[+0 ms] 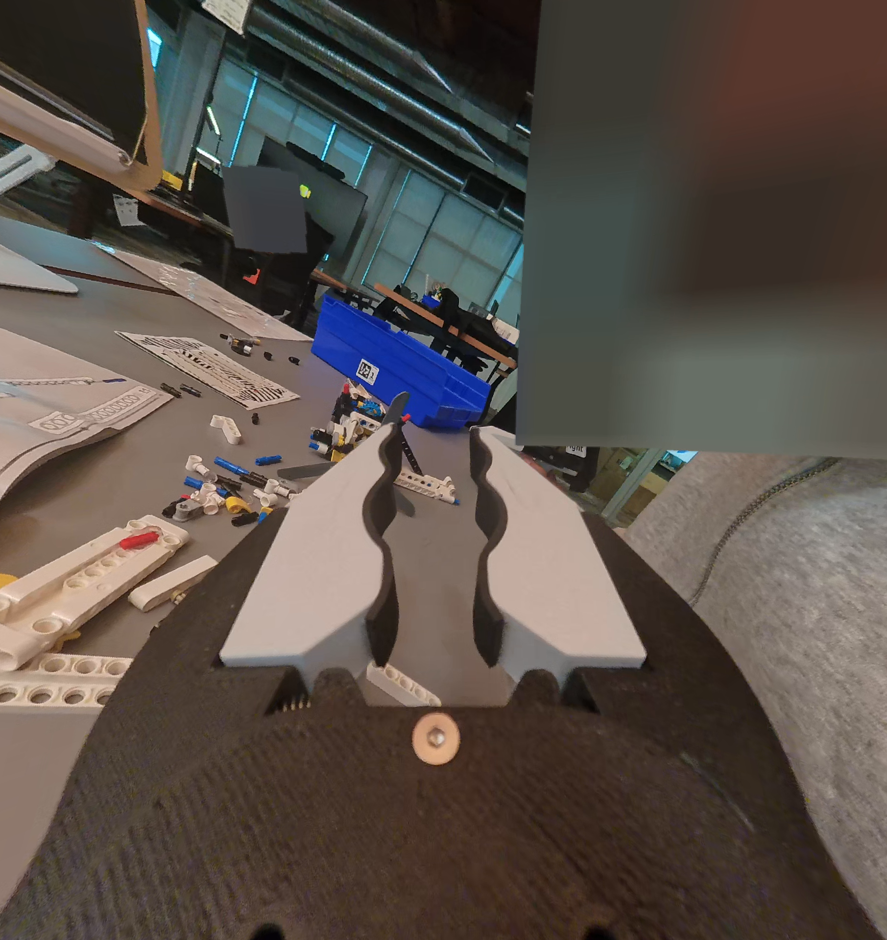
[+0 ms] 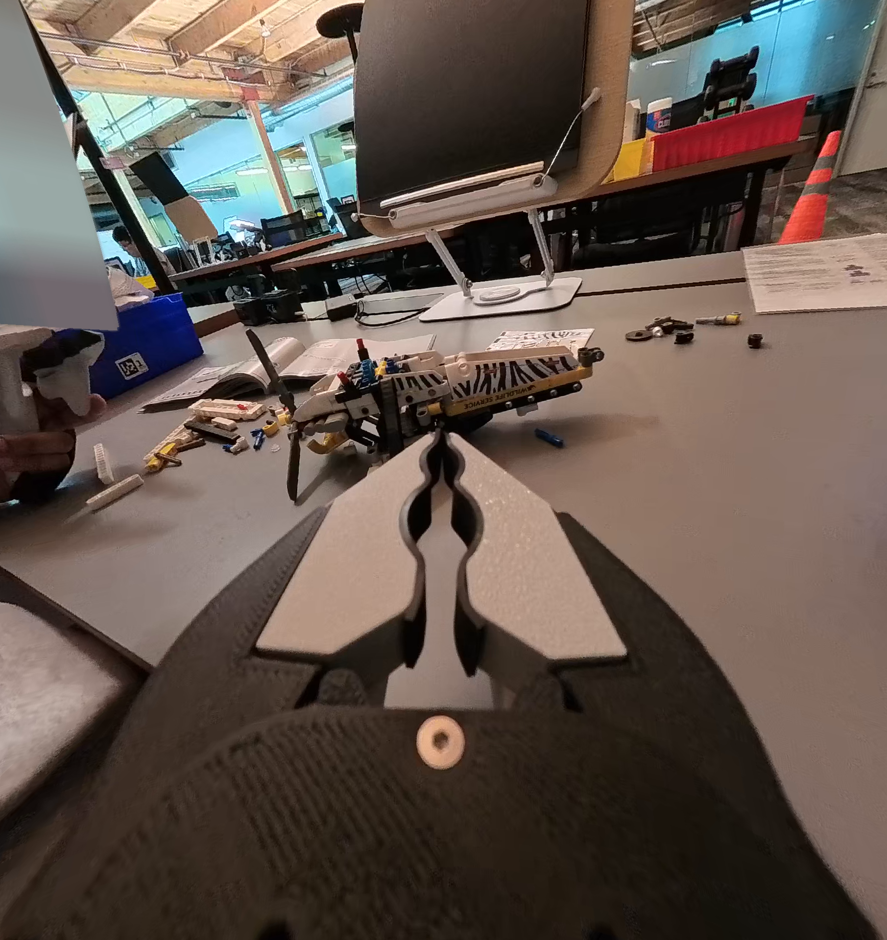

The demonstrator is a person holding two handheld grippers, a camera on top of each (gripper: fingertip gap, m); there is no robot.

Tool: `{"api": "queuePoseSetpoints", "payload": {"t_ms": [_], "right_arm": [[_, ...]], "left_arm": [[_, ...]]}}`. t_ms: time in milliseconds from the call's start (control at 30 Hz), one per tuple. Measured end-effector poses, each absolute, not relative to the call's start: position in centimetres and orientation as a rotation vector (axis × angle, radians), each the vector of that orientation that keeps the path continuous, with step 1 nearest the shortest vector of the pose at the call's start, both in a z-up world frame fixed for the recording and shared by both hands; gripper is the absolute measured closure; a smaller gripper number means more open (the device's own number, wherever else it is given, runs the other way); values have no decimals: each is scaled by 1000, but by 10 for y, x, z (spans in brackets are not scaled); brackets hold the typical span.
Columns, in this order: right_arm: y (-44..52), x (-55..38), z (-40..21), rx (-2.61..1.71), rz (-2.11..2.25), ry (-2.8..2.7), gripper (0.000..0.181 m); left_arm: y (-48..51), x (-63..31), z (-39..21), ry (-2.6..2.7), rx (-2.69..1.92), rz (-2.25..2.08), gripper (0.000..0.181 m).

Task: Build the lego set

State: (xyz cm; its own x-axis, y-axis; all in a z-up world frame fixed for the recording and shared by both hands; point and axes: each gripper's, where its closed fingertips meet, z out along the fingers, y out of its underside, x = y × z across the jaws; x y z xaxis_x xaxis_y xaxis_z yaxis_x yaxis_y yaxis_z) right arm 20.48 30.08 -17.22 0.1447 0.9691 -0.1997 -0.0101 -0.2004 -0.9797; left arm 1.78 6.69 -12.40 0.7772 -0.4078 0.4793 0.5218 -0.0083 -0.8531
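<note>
The part-built lego plane [image 2: 461,391], white with zebra stripes, a yellow edge and a dark propeller [image 2: 278,402], lies on the grey table [image 2: 685,483]. My right gripper [image 2: 441,441] is shut and empty, its tips just in front of the plane's near side; I cannot tell whether they touch it. My left gripper [image 1: 432,437] is open and empty, low over the table, pointing at the plane's nose [image 1: 349,422] and a white beam [image 1: 426,483]. It also shows in the right wrist view [image 2: 49,376], held in a hand at the far left.
Loose small pins and connectors [image 1: 222,493] and white panels [image 1: 75,585] lie to the left. An open instruction booklet [image 2: 298,361], a sticker sheet [image 1: 207,366], a blue bin [image 1: 400,376], a monitor stand [image 2: 502,295], dark small parts [image 2: 670,328] and a blue pin [image 2: 549,437] surround the plane. My right fingertips sit around 30 centimetres from my left ones. From the right gripper's tips to the part-built lego plane [image 2: 461,391] is close to 12 centimetres.
</note>
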Motion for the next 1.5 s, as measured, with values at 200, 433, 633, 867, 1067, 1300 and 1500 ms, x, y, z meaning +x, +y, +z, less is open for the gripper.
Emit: {"api": "queuePoseSetpoints", "payload": {"t_ms": [200, 433, 633, 867, 1067, 1300, 1500], "right_arm": [[301, 205, -173, -1432, 1252, -1004, 181], [314, 212, -172, -1442, 1244, -962, 181], [322, 216, -173, -1464, 1221, -937, 181], [323, 217, -173, -1467, 1221, -936, 181], [323, 217, -174, -1470, 1217, -935, 181], [327, 217, -175, -1497, 1199, -912, 181], [334, 217, -180, -1554, 1142, -873, 181]], "left_arm": [[67, 17, -124, -103, -1395, -742, 156], [68, 18, -125, -118, -1390, -807, 151], [67, 15, -124, -134, -1374, -821, 150], [65, 11, -122, -164, -1341, -866, 149], [66, 11, -122, -165, -1342, -880, 147], [67, 12, -125, -160, -1361, -858, 146], [71, 22, -131, -88, -1437, -770, 144]]}}
